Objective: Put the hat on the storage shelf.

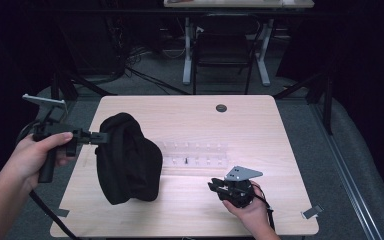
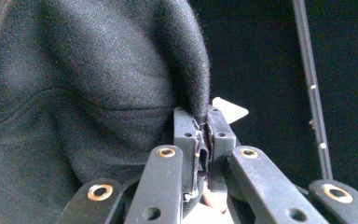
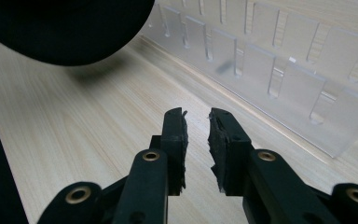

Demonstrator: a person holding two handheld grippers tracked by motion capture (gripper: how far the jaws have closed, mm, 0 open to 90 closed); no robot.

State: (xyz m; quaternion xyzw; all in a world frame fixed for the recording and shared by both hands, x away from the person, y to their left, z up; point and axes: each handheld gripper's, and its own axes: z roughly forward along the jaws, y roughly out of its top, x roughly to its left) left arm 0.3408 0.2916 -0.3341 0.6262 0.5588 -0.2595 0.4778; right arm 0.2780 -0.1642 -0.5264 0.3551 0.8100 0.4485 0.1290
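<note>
High view: the left tongs point(image 1: 99, 137) clamp the edge of a black fleece cloth point(image 1: 127, 160), which hangs from them in a rounded bundle, its lower end at or just above the wooden counter point(image 1: 190, 112). The person's left hand point(image 1: 35, 155) grips the tool's handle, out beyond the counter's left edge. Just to the right of the cloth a clear plastic rack point(image 1: 195, 156) with rows of small slots lies flat on the counter. Right of the cloth and on the near side of the rack, the right tongs point(image 1: 215, 187) sit low over the wood in the person's right hand point(image 1: 252, 210), pointing towards the cloth and well apart from it.

In the left gripper view the two jaws of the left tongs point(image 2: 204, 135) stand pressed together on a thick fold of the cloth point(image 2: 88, 93), and the fabric spreads up and to the left from the pinch.

In the right gripper view the right tongs point(image 3: 198, 126) stand partly open, a narrow gap between the worn pads and nothing in it, with bare wood beneath. The cloth point(image 3: 65, 28) is a dark mass at the upper left, and the rack point(image 3: 279, 70) runs across the upper right.
</note>
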